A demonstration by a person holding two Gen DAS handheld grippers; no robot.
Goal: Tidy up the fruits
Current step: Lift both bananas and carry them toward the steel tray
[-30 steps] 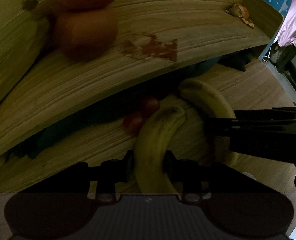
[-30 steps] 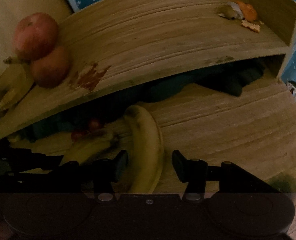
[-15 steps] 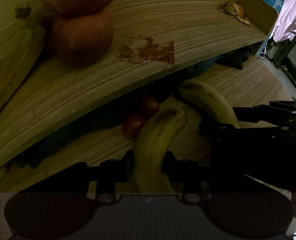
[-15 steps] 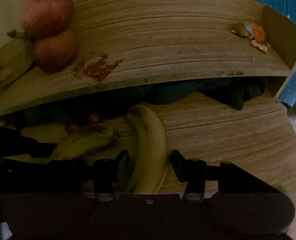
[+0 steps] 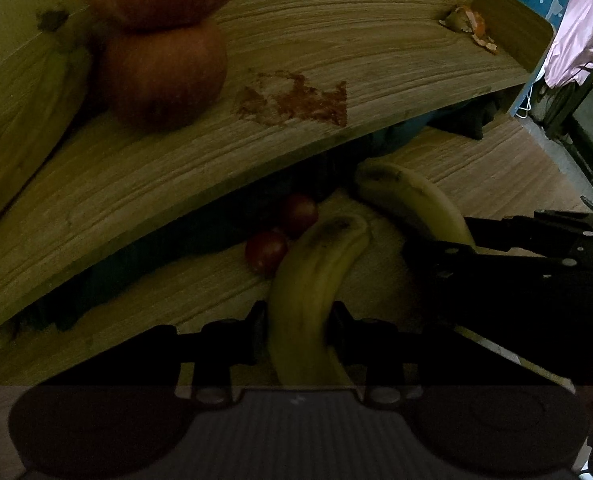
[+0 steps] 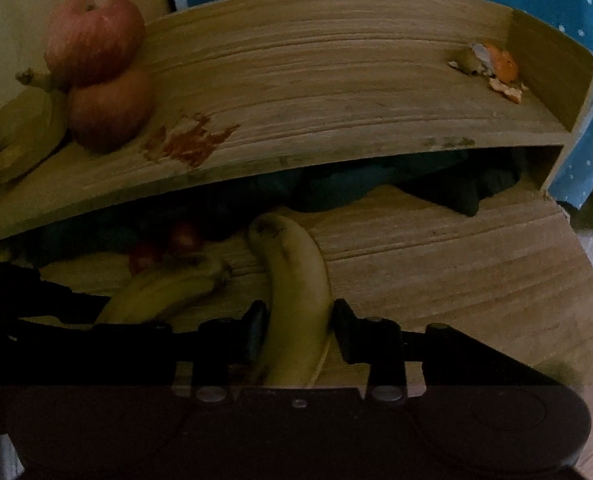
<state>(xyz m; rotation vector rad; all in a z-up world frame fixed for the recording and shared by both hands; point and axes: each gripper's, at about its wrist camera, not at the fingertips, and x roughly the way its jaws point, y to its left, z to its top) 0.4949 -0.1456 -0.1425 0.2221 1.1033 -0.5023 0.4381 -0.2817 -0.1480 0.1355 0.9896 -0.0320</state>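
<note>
- The left gripper [image 5: 298, 316] is clamped on a banana [image 5: 316, 276]; both fingers touch its sides, close to the stem end.
- That banana's long axis runs straight ahead from the jaws, its dark tip pointing up and slightly right towards two small red fruits [image 5: 282, 232] that sit just beside the tip on the lower board [image 5: 176, 292].
- The right gripper [image 6: 298, 328] straddles a second banana [image 6: 296, 296]. The left finger touches it; whether the right finger presses is hard to tell in the dim light, so I judge it a grasp just about closed.
- This second banana also lies lengthwise along its tool, tip aimed at the dark gap under the upper shelf [image 6: 336, 100].
- The two bananas lie near each other on the lower board, tips converging, with the grippers side by side.
- On the upper shelf, at its left end, two apples [image 6: 100, 76] are stacked against more bananas [image 6: 20, 132]; peel scraps [image 6: 492, 68] lie at the far right.
- Judged from the task, the held bananas likely belong up with that left-end group; the left gripper is nearer to it.
</note>
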